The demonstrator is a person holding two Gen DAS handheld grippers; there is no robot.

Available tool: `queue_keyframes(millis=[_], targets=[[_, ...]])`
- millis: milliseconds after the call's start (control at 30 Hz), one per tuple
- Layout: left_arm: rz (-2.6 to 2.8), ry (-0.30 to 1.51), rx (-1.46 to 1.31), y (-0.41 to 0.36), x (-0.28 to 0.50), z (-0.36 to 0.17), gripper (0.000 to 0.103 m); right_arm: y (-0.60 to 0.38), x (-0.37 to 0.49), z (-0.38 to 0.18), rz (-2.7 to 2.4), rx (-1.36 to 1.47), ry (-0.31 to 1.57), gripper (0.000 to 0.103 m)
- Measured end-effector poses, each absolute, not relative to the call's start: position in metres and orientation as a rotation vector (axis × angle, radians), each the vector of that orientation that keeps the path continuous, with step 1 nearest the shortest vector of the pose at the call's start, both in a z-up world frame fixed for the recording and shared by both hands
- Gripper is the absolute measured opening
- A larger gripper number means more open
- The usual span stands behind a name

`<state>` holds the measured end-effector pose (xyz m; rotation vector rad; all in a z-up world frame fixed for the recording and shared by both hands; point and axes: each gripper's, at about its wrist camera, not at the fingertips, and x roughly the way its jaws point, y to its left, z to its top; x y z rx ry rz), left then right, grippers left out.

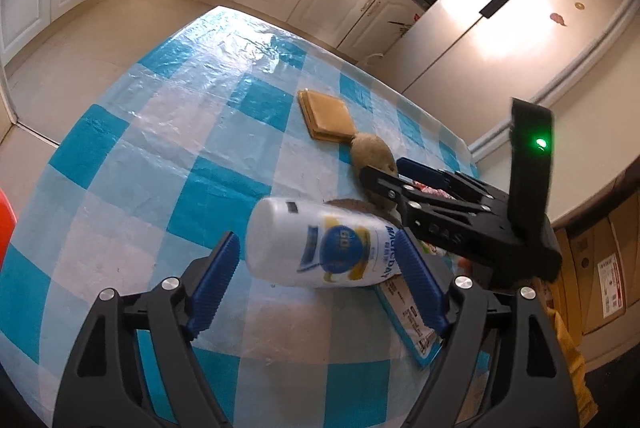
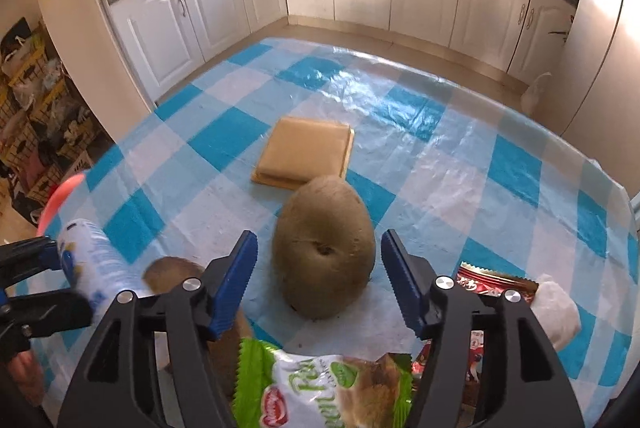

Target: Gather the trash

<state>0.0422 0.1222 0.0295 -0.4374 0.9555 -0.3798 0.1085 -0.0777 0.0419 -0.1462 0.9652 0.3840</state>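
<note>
Blurred white bottle (image 1: 320, 244) lies between spread left jaws, contact unclear; right jaws spread around potato (image 2: 324, 252).

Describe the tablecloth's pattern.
The tablecloth has blue, pale-blue and white checks under a glossy film; the right wrist view shows it best.

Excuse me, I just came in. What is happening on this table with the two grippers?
A person is clearing trash from a checkered table with two handheld grippers. The left gripper has a white plastic bottle lying between its fingers, but a gap shows at one pad, so the grip is not firm. The right gripper is open around a brown potato without touching it. Snack wrappers lie close by, and a flat tan box sits further back.
</note>
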Motion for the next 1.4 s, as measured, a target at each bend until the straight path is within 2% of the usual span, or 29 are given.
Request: queue_keyframes(millis=[433, 933, 1167, 1400], targets=[[-0.427, 0.953, -0.347, 0.114, 0.034, 0.031, 0.080, -0.086, 0.102, 0.038, 0.383, -0.065, 0.960, 0.056], [-0.373, 0.957, -0.408, 0.116, 0.031, 0.032, 0.080, -0.077, 0.041, 0.057, 0.435, -0.107, 0.894, 0.056], [-0.336, 0.983, -0.368, 0.104, 0.039, 0.032, 0.080, -0.077, 0.017, 0.048, 0.464, -0.072, 0.927, 0.056], [-0.320, 1.015, -0.266, 0.087, 0.047, 0.033, 0.073, -0.086, -0.002, 0.052, 0.437, 0.002, 0.930, 0.056]])
